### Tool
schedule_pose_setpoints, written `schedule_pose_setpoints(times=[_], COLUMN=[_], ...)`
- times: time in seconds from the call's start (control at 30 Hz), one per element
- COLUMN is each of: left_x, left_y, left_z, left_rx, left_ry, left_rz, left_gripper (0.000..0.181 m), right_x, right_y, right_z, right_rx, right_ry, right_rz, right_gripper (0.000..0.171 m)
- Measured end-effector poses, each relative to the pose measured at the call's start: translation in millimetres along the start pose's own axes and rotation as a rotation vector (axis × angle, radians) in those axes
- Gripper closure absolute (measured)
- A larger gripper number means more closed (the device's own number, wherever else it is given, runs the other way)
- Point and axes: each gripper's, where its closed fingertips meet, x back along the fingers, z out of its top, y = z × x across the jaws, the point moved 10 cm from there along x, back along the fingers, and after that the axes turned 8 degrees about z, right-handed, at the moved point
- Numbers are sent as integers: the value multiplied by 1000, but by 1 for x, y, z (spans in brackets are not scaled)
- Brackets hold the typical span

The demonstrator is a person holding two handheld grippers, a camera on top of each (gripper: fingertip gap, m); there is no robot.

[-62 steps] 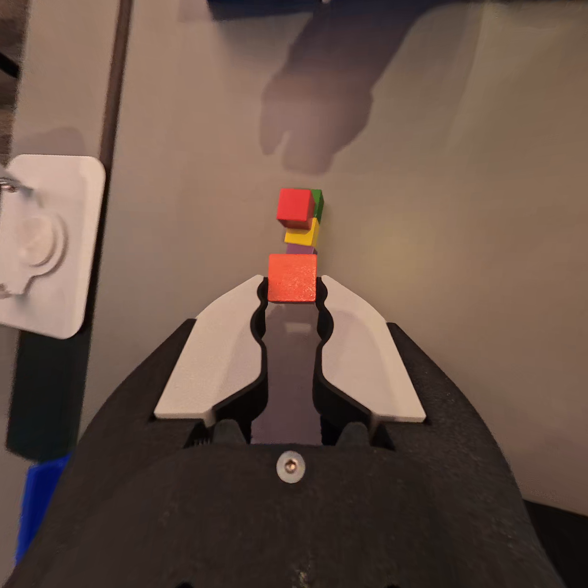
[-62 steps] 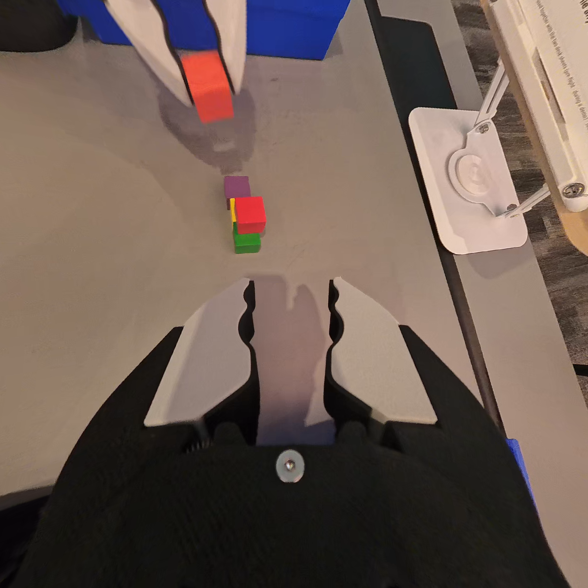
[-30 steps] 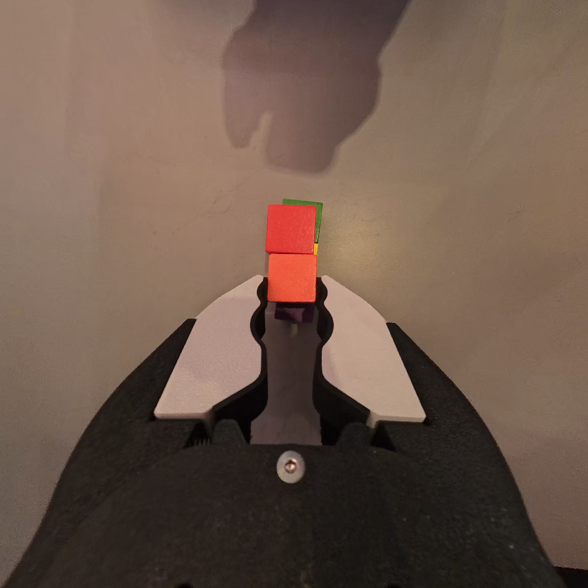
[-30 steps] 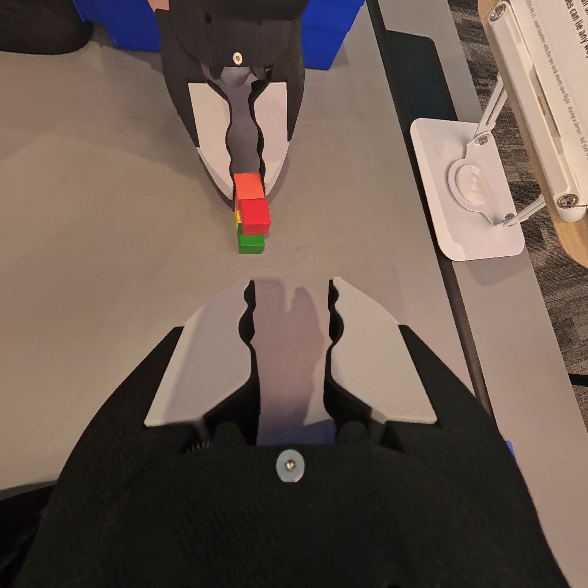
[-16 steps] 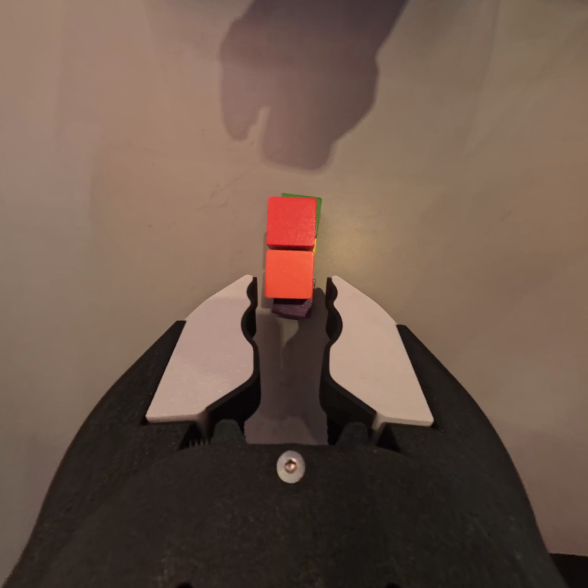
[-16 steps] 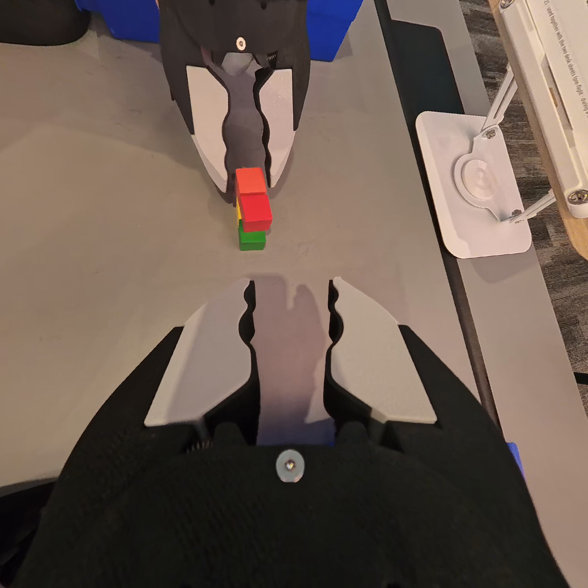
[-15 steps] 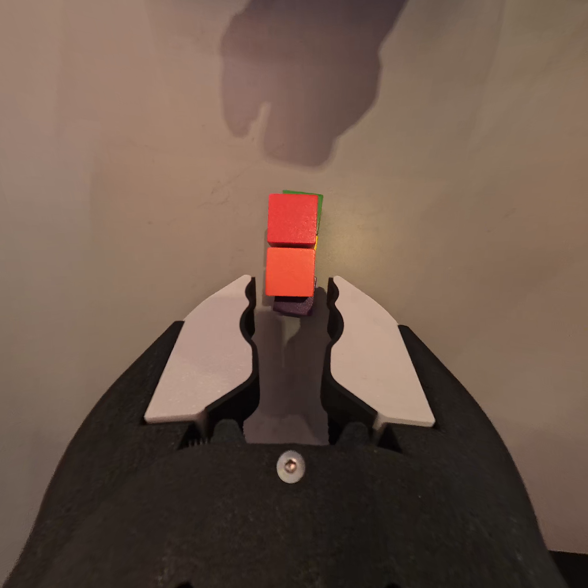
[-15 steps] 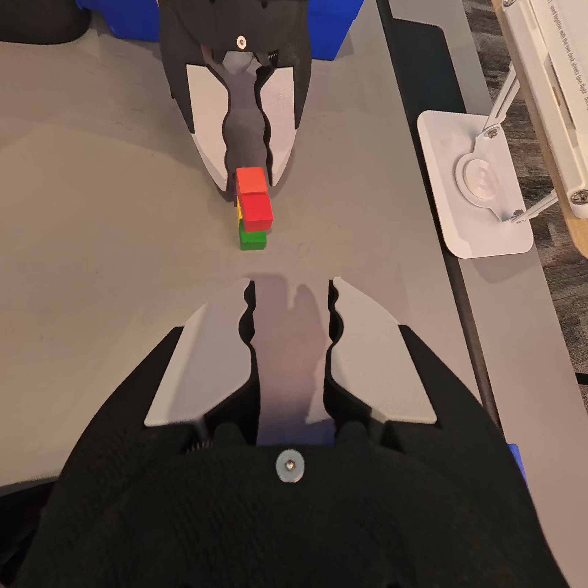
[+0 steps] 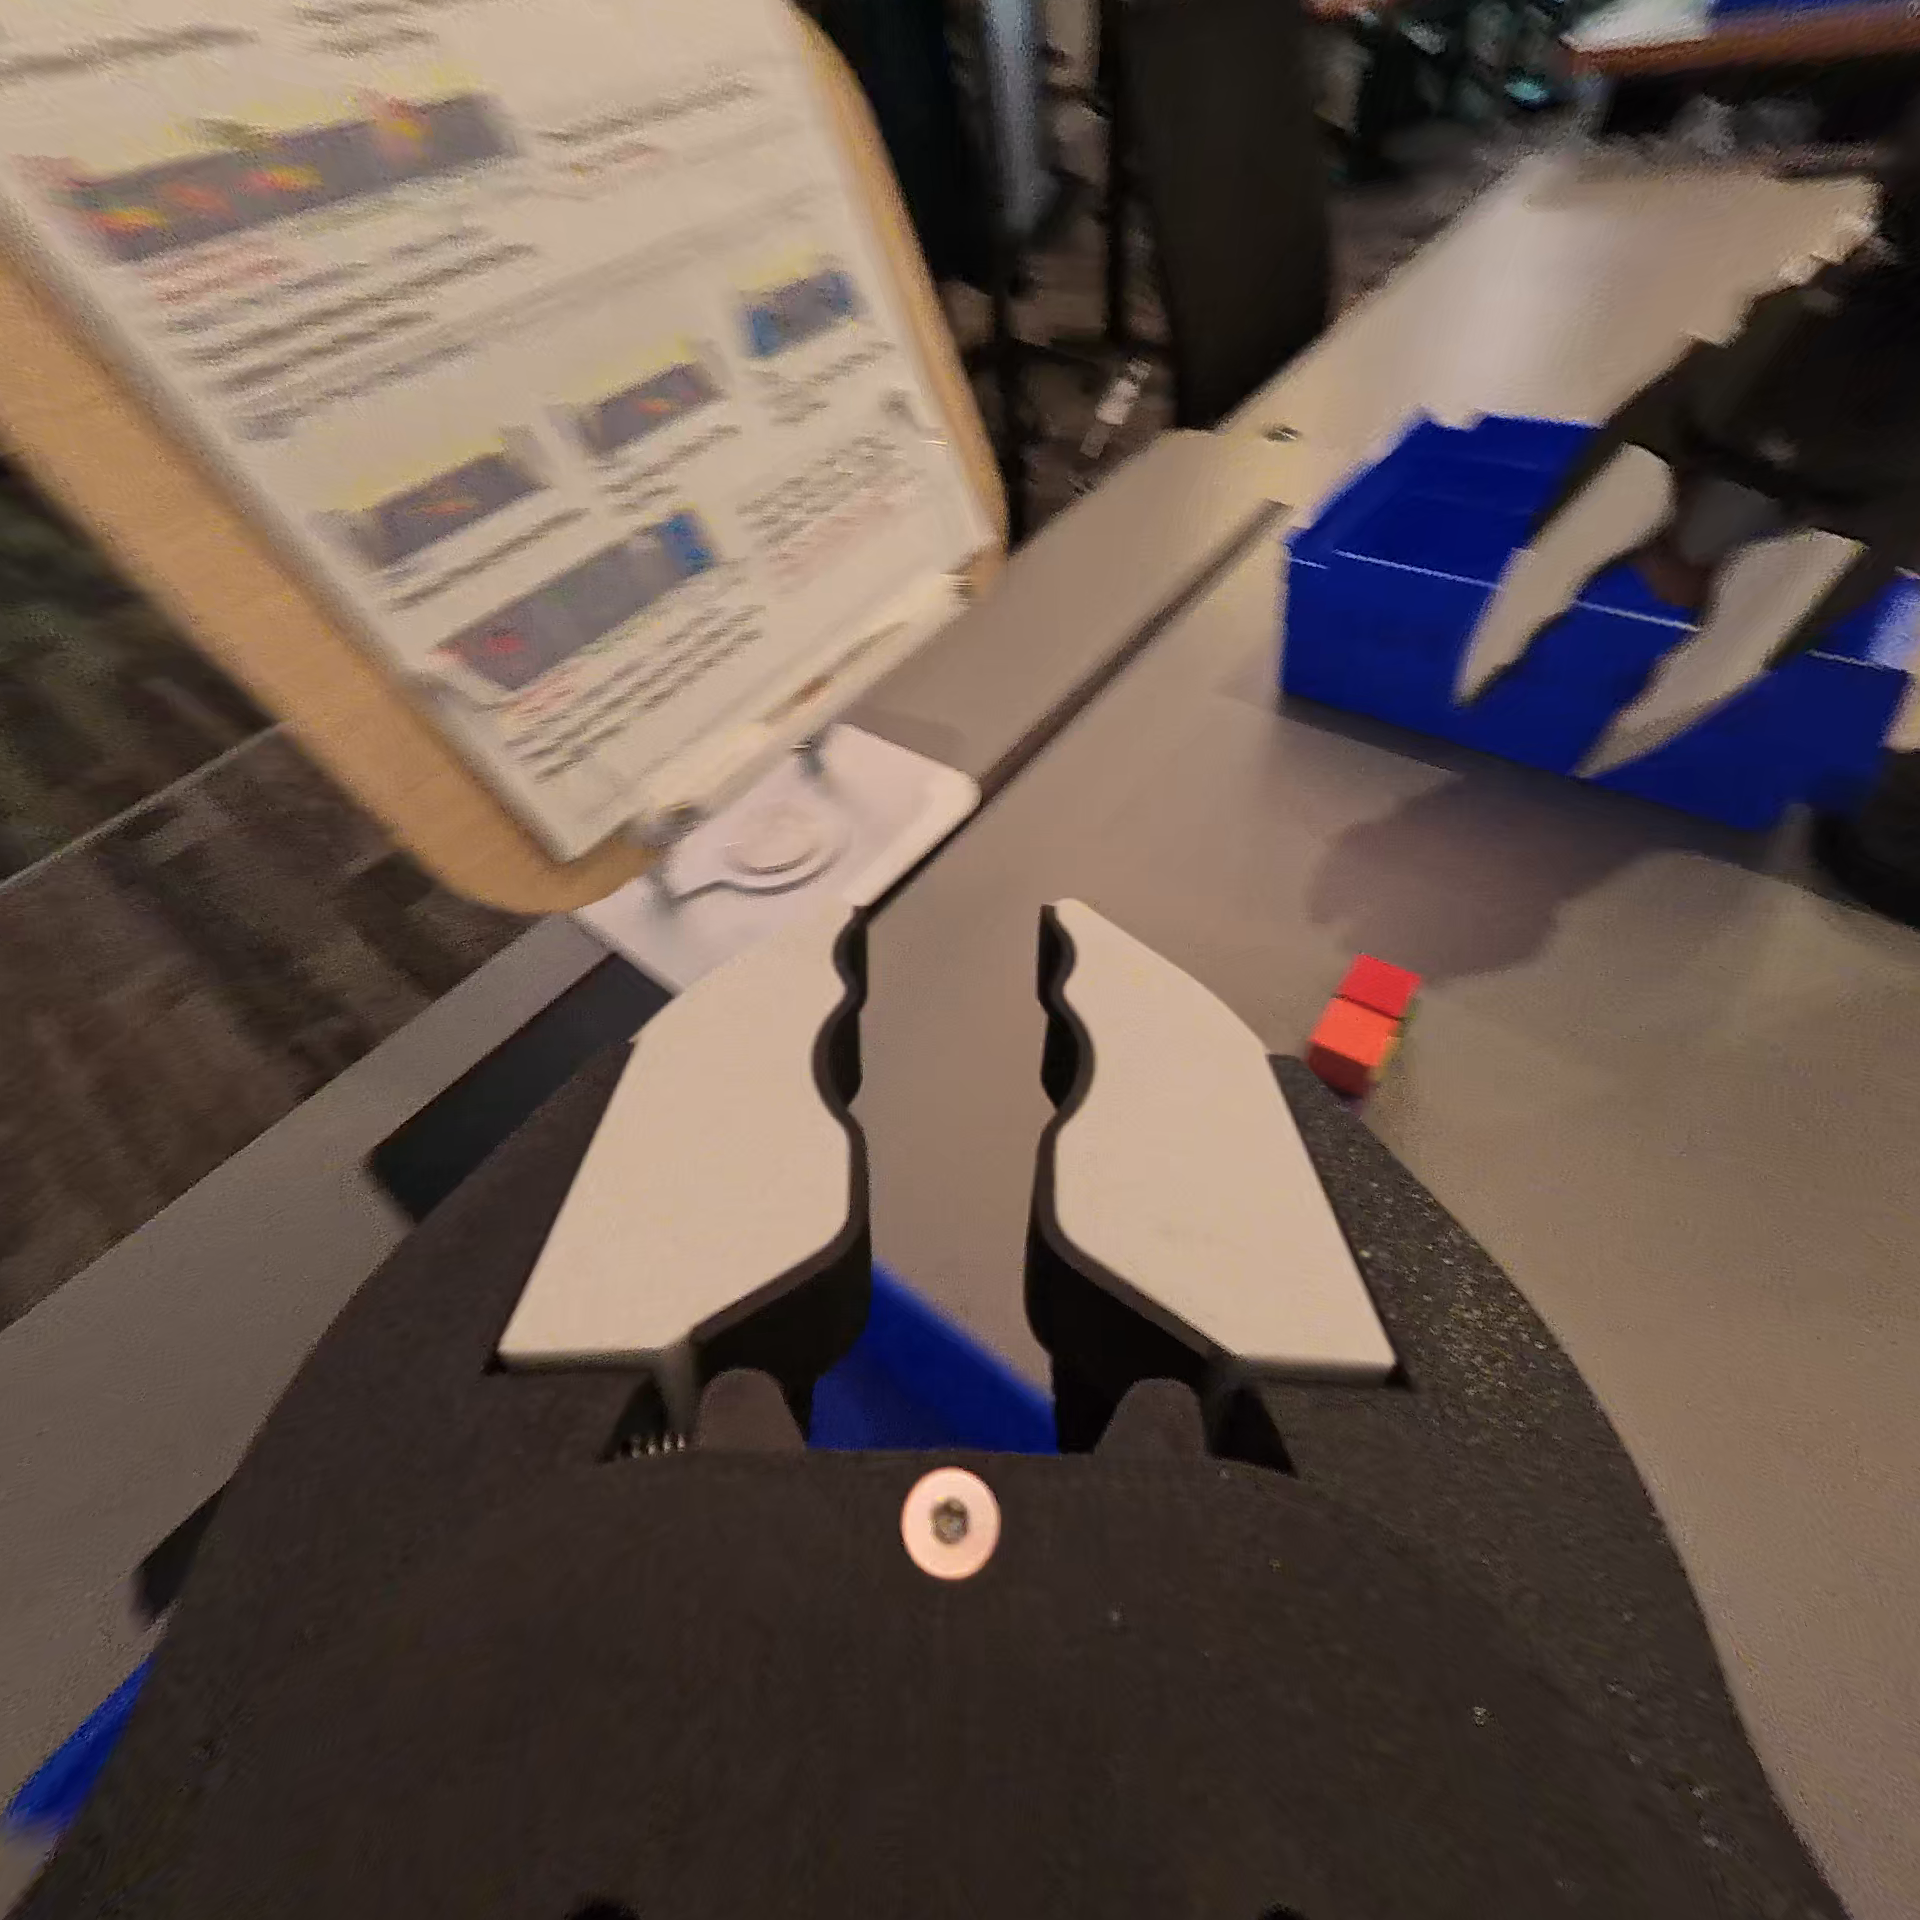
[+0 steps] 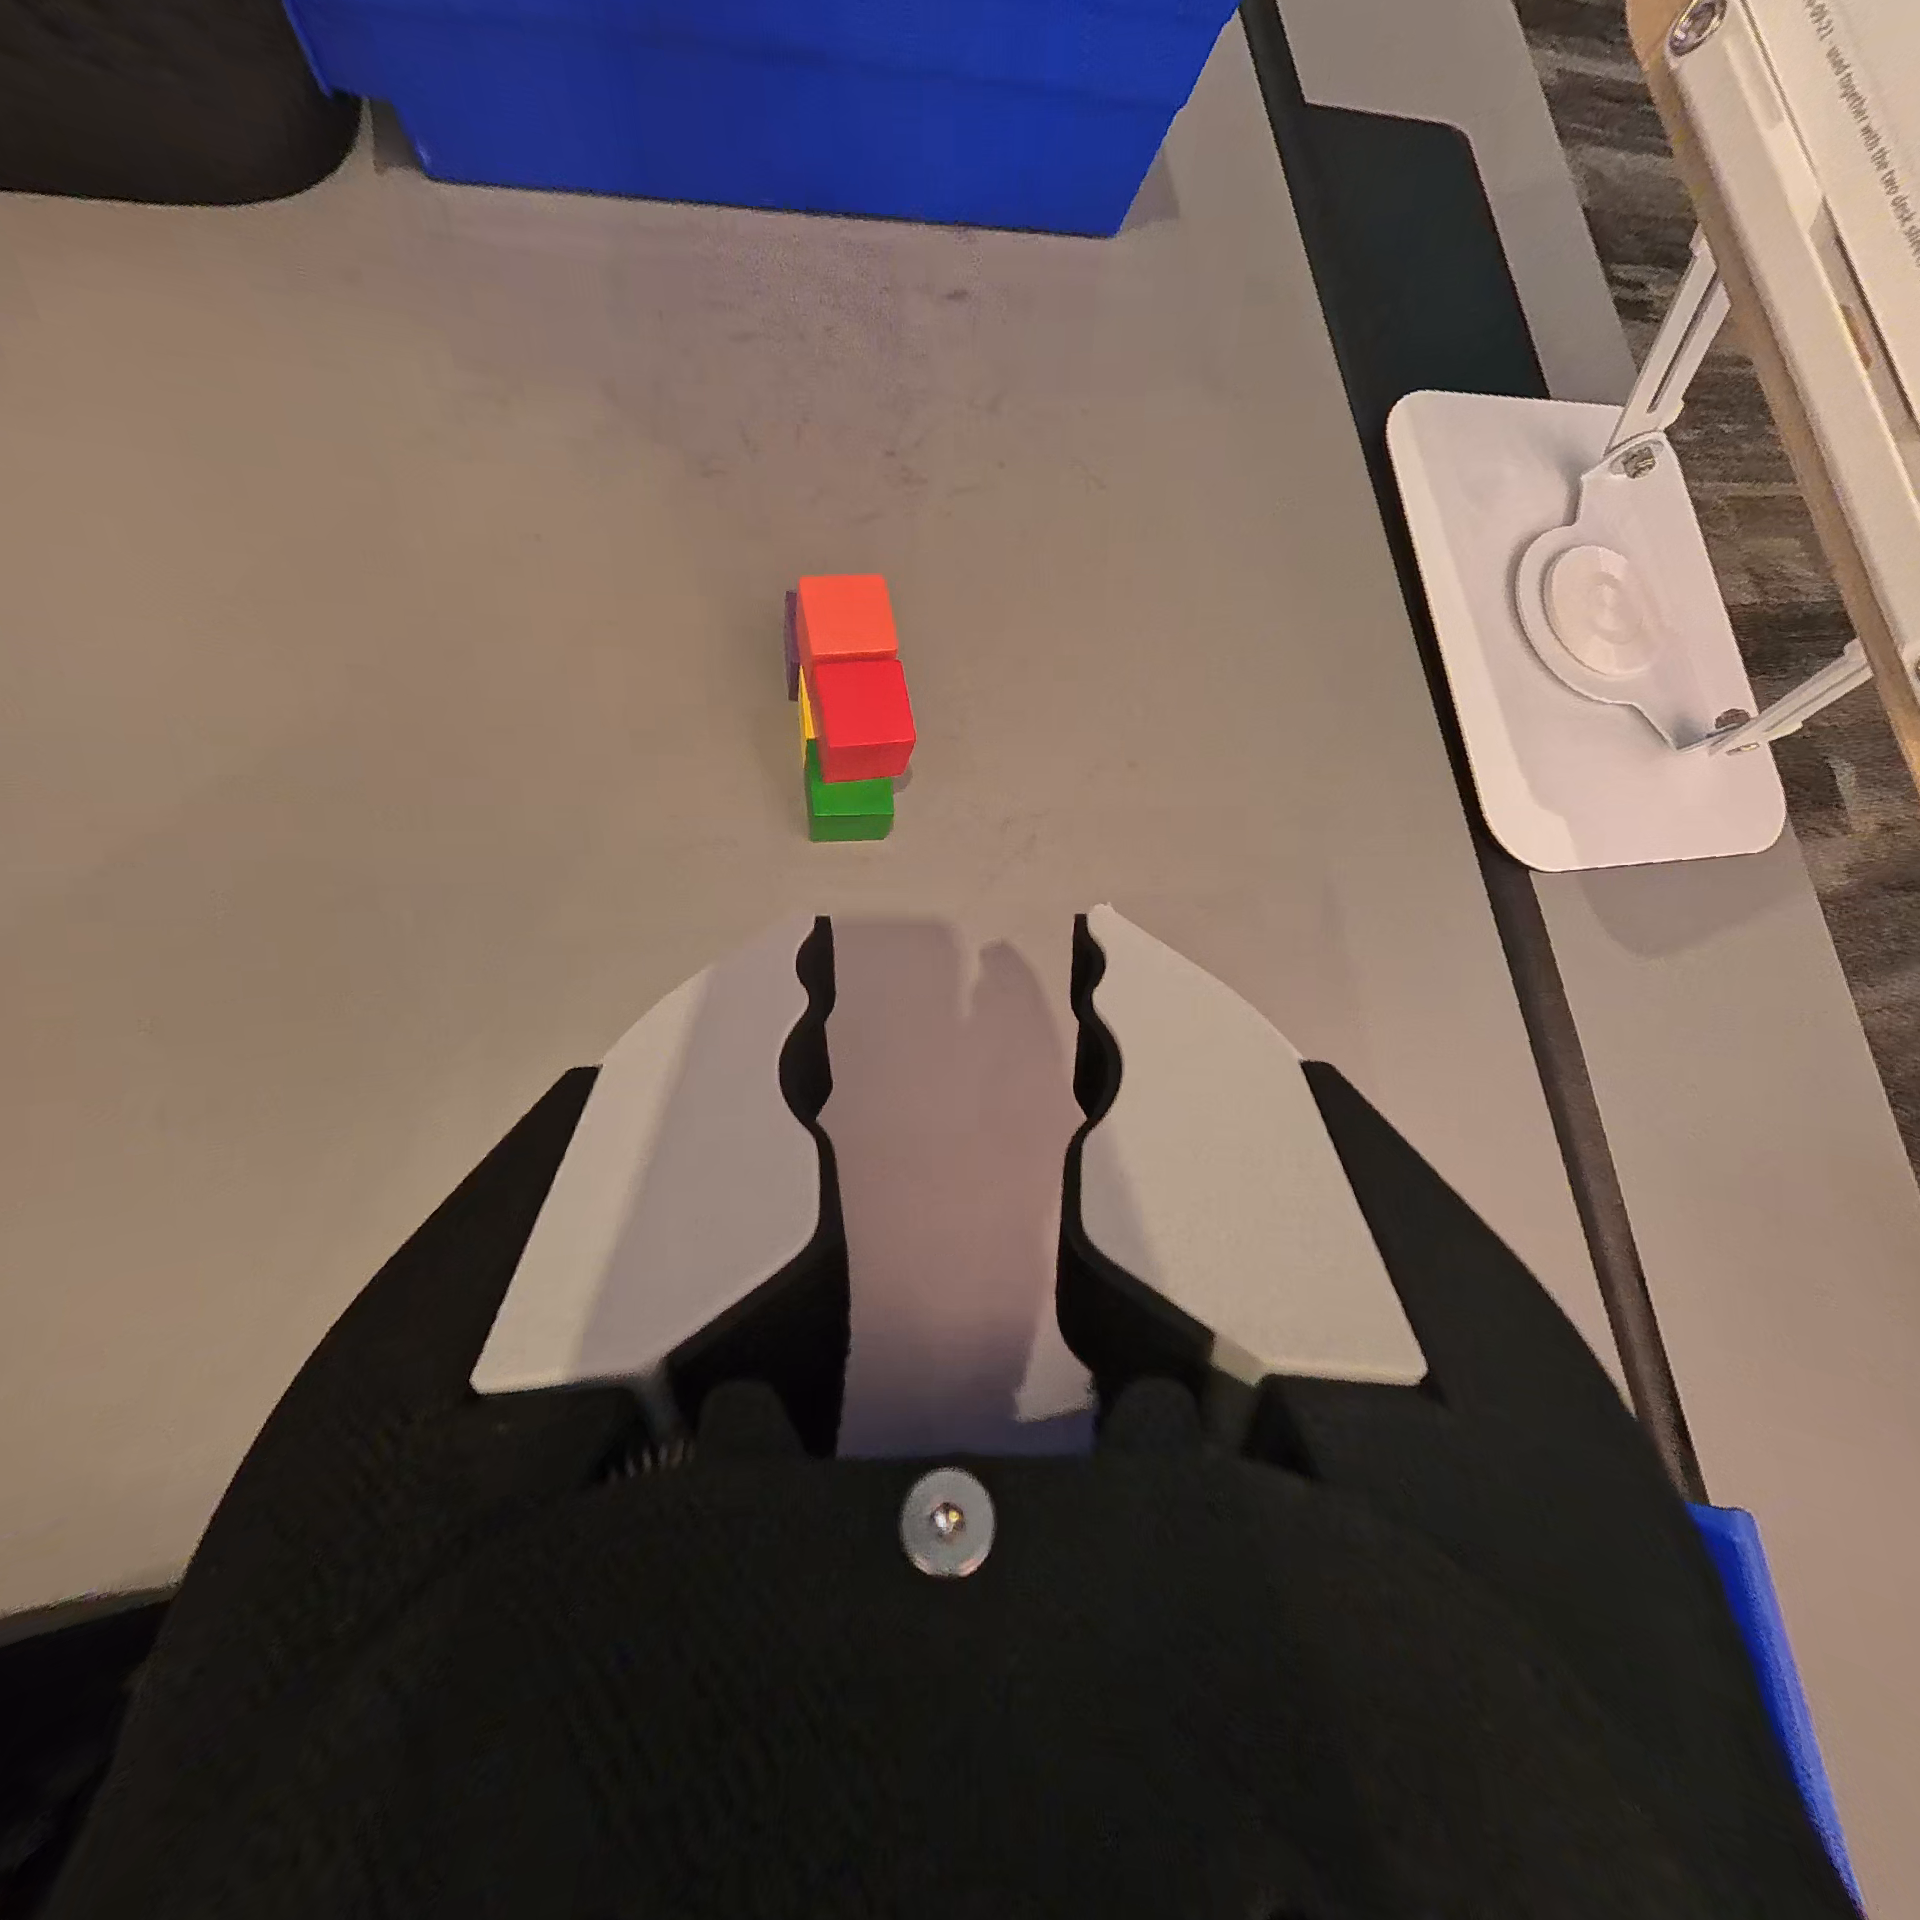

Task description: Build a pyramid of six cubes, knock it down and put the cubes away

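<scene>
I see the grey worktop [image 10: 416, 623] carrying a stack of cubes [image 10: 850, 707] at frame centre, a blue bin [image 10: 769, 104] along the top edge and a white stand base [image 10: 1558, 623] at right.

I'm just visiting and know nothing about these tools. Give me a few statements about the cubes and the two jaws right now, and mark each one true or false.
1. The left gripper holds the orange cube. False: its jaws are open and empty, and the cube rests in the stack.
2. The red cube sits on the upper layer beside the orange cube. True.
3. The green cube lies on the grey table. True.
4. The right gripper is shut on the green cube. False: its jaws are open and short of the stack.
5. Six cubes are stacked. False: only five show, with purple and yellow peeking out underneath.
</scene>
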Motion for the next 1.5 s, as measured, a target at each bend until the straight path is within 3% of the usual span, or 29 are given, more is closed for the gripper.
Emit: schedule_pose_setpoints(times=[0.07, 0.1, 0.27, 0.47, 0.6, 0.8, 0.9, 1.1, 1.17, 1.37, 1.5], left_x=[17, 19, -6, -56, -74, -88, -92, -99, -98, -81, -54], left_y=[-24, -33, -58, -62, -63, -64, -64, -62, -62, -58, -53], left_z=[-20, -31, -92, -136, -138, -144, -150, -163, -164, -168, -150], left_rx=[14, 17, -30, 159, 347, 419, 376, 367, 358, 217, 123], left_ry=[-9, -48, -405, -703, -692, -787, -841, -863, -816, -741, -618], left_rz=[65, 94, 247, 331, 347, 372, 428, 438, 450, 508, 617], left_gripper=[169, 169, 142, 133, 126, 127, 121, 136, 152, 152, 152], right_x=[0, 1, 1, -3, -7, -9, -9, -11, -11, -7, -5], right_y=[1, 1, 5, 8, 11, 12, 12, 11, 11, 11, 11], right_z=[0, -1, -5, -9, -15, -19, -20, -19, -19, -19, -19], right_rx=[-2, -3, -39, -66, -87, -89, -91, -76, -74, -70, -66], right_ry=[1, 1, 11, -7, -25, -40, -36, -53, -49, -39, -26], right_rz=[6, 7, 5, 2, 9, 19, 28, 28, 30, 27, 23], right_gripper=[126, 126, 126, 126, 126, 126, 126, 126, 126, 126, 126])
